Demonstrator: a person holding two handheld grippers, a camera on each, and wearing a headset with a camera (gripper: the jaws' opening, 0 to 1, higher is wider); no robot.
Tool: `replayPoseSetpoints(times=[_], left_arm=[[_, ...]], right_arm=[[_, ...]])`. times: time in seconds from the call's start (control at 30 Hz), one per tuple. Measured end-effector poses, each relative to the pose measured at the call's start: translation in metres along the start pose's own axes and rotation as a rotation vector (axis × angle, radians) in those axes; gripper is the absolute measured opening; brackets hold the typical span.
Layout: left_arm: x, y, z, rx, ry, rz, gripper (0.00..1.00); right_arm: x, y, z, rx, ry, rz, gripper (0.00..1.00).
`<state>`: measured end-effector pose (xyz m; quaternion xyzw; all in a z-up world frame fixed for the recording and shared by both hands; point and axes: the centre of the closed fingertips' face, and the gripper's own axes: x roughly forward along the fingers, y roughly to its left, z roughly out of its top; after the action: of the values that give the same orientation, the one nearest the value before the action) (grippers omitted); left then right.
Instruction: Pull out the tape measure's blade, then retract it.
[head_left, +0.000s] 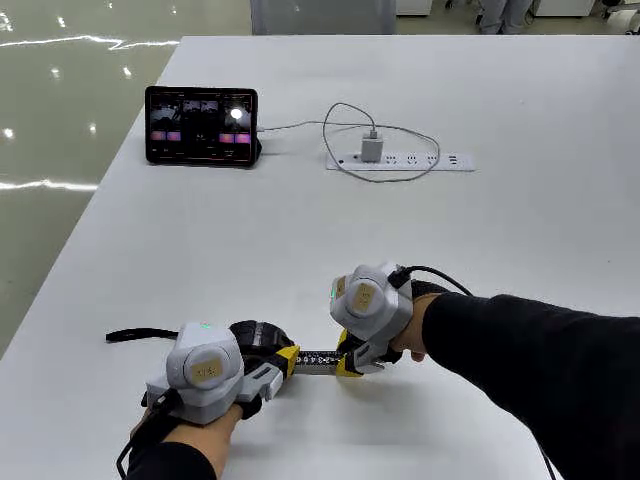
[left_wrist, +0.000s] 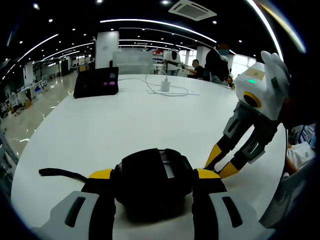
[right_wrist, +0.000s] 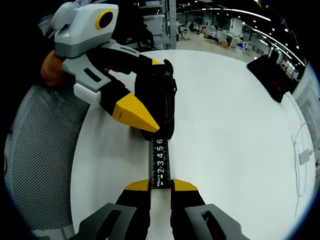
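1. The right claw (right_wrist: 160, 186) is clenched on the free end of the blade (right_wrist: 160, 162), with one yellow tip on each edge.
2. Only a short length of blade is drawn out. In the right gripper view, numerals 2 to 6 read between the claw tips and the mouth of the tape measure case (right_wrist: 161, 100). The blade runs straight, low over the table (head_left: 400, 230).
3. The left claw (left_wrist: 155, 175) is grasping the tape measure case. The black body sits between its two yellow tips, one on each side.
4. In the head view the case is near the front edge of the table, just left of the right claw. The two claws are close together, joined by the exposed blade.
5. A black wrist strap (head_left: 140, 334) lies flat on the table, trailing left from the case.
6. A dark sleeve (head_left: 530, 360) covers the arm behind the right claw.
7. At the far left of the table a tablet (head_left: 202, 125) stands propped with its screen lit.
8. Right of the tablet lies a white power strip (head_left: 400, 161) with a white charger (head_left: 371, 150) plugged in.
9. A white cable (head_left: 345, 108) loops around the charger and runs towards the tablet. These items are well apart from both claws.
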<state>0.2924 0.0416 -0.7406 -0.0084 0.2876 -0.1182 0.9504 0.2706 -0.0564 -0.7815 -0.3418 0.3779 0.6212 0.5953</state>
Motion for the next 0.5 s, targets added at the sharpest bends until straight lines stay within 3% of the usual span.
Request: replayPoseSetpoints(times=[0.5], left_arm=[[-0.0004, 0.0002, -0.0002, -0.005, 0.002, -0.001, 0.57]], right_arm=[[0.0033, 0.0003, 0.007, 0.009, -0.02, -0.008, 0.11]])
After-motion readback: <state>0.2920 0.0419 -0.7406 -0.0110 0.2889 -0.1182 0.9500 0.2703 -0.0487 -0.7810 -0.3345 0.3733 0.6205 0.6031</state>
